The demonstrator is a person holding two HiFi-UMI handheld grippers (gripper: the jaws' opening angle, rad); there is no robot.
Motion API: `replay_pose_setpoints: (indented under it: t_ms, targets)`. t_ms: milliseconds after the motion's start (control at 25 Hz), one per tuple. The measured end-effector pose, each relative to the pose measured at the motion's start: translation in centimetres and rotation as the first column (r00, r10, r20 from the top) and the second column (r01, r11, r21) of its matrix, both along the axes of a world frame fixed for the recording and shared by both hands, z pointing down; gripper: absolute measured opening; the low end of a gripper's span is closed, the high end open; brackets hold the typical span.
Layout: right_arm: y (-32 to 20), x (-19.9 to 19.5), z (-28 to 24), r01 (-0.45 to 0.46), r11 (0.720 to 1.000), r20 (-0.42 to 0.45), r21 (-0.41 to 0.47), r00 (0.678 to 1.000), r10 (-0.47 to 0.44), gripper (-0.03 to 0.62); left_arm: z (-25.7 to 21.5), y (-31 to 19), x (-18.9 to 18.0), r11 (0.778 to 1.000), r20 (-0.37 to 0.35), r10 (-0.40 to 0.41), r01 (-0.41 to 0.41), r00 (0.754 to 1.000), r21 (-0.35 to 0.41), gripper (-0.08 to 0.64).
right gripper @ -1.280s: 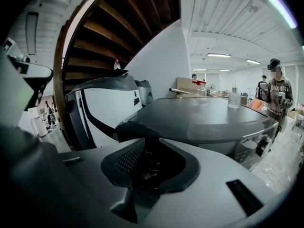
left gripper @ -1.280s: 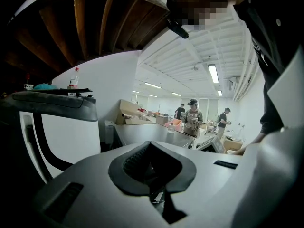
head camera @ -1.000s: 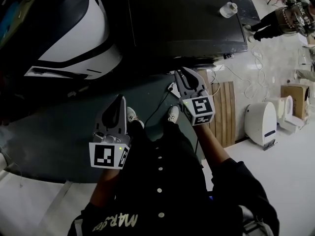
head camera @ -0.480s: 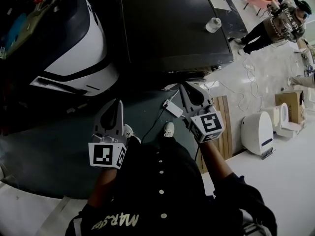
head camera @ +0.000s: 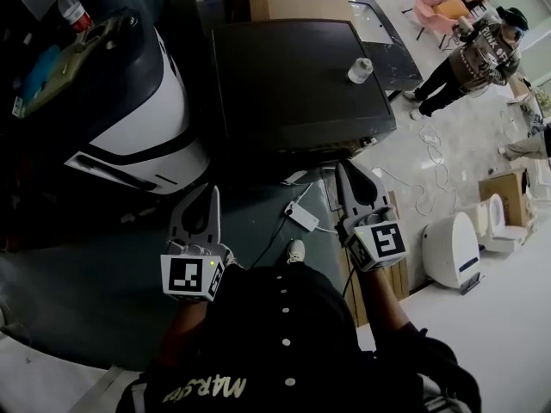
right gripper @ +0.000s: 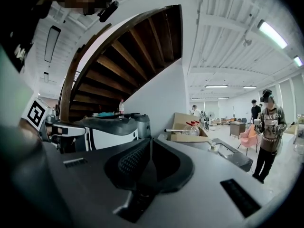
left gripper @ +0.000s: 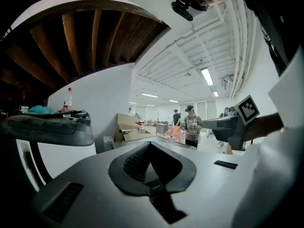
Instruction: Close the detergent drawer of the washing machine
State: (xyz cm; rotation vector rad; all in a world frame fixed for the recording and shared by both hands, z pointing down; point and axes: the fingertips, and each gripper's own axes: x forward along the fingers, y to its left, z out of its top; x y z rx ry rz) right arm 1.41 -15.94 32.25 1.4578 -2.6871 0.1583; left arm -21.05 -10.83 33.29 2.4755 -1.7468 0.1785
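Note:
A dark, flat-topped machine [head camera: 293,84] stands ahead of me, and a white-and-black machine [head camera: 129,110] stands to its left. I cannot make out a detergent drawer on either. My left gripper [head camera: 213,190] hangs over the dark floor mat [head camera: 95,265] with its jaws together and nothing in them. My right gripper [head camera: 343,168] is just before the dark machine's front right corner; its jaws are closing and look tip to tip, with nothing between them. Both gripper views look level across the machines' tops, past the left gripper [left gripper: 149,142] and the right gripper [right gripper: 151,140].
A small clear bottle [head camera: 360,69] stands on the dark machine, with a cardboard box [head camera: 293,3] behind it. A white power adapter [head camera: 303,216] and cables lie on the floor. A wooden slat board [head camera: 398,274], a white appliance [head camera: 452,248] and a standing person [head camera: 469,54] are to the right.
Both grippers have risen, the right one more, moving up the picture toward the dark machine's front. The right jaws have drawn together. More of the room behind the machines shows.

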Motion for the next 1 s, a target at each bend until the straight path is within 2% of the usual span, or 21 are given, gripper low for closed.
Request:
replay_pose_setpoints:
  t_ms: [80,200,320,480,760,1000]
  targets:
    - [0.0,0.6,-1.1,-0.010,1.000,0.021,0.022,1.000,0.010,0.041,-0.7,-0.1,0.4,1.000,0.002,0.009,-0.009,1.000,0.014,0.002]
    - [0.0,1.4,-1.9,-0.029,0.998,-0.003,0.047,1.000,0.029,0.041,-1.4,-0.5,0.3,0.999,0.001,0.005,-0.005,1.000,0.033,0.002]
    - [-0.1,0.9,-3.5,-0.043,0.996,0.023,0.080,0.999,0.042,0.040,-1.4,-0.9,-0.3,0.999,0.007,-0.017,0.016,1.000,0.036,0.002]
    - [0.0,1.6,-3.1,-0.035,0.996,-0.005,0.087,0.999,0.035,0.040,-1.9,-1.3,-0.9,0.998,0.009,-0.029,0.029,1.000,0.054,0.002]
    - [-0.1,1.2,-4.8,-0.024,0.993,0.079,0.116,0.997,0.015,0.040,-3.1,-1.8,-1.3,0.997,0.013,-0.027,0.026,1.000,0.076,0.002]
    - [-0.2,1.0,-4.1,-0.013,0.994,0.062,0.105,0.998,0.007,0.038,-3.2,-2.2,-1.2,0.996,0.015,-0.020,0.019,1.000,0.083,0.002]
